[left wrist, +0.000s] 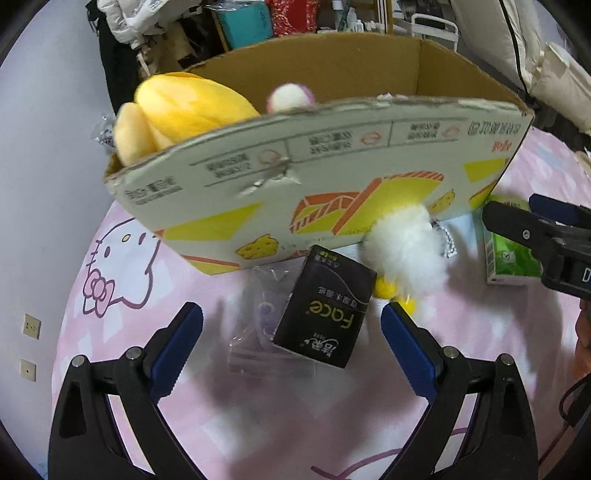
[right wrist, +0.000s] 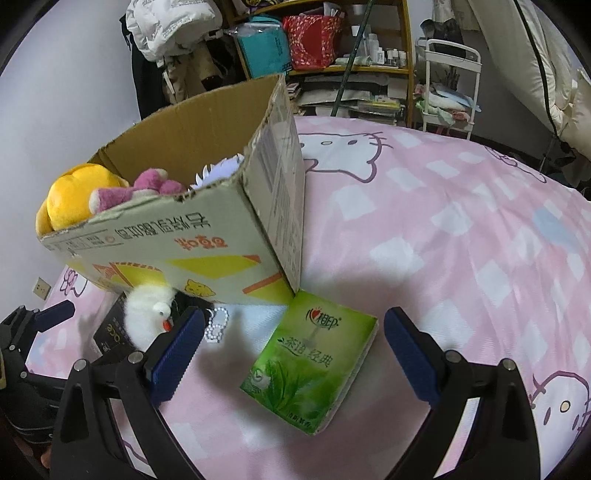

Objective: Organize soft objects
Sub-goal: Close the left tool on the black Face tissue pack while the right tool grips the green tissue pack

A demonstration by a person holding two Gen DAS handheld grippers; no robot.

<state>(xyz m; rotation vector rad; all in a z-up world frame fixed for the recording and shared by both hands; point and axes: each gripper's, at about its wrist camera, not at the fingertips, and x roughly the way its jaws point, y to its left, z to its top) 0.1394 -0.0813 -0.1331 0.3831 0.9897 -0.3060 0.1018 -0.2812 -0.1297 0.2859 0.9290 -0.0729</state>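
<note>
On the bed [right wrist: 461, 221], my right claw [right wrist: 293, 352] gapes empty over the green tissue pack [right wrist: 310, 363]. Left claw [left wrist: 291, 345] likewise over the black pack [left wrist: 325, 310]. Next: lower, clamp, box [right wrist: 207, 236] them.

Purple toy [left wrist: 291, 98]: your box wall [left wrist: 332, 177] hides most.
Clear packet [left wrist: 255, 325]: contents too blurred for you to read.

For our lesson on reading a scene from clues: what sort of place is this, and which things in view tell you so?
Most likely a lived-in bedroom. The work surface is a bed with a pink cartoon-cat sheet; a padded white jacket hangs by the wall; cluttered wooden shelves hold bottles and bags behind the cardboard box.
</note>
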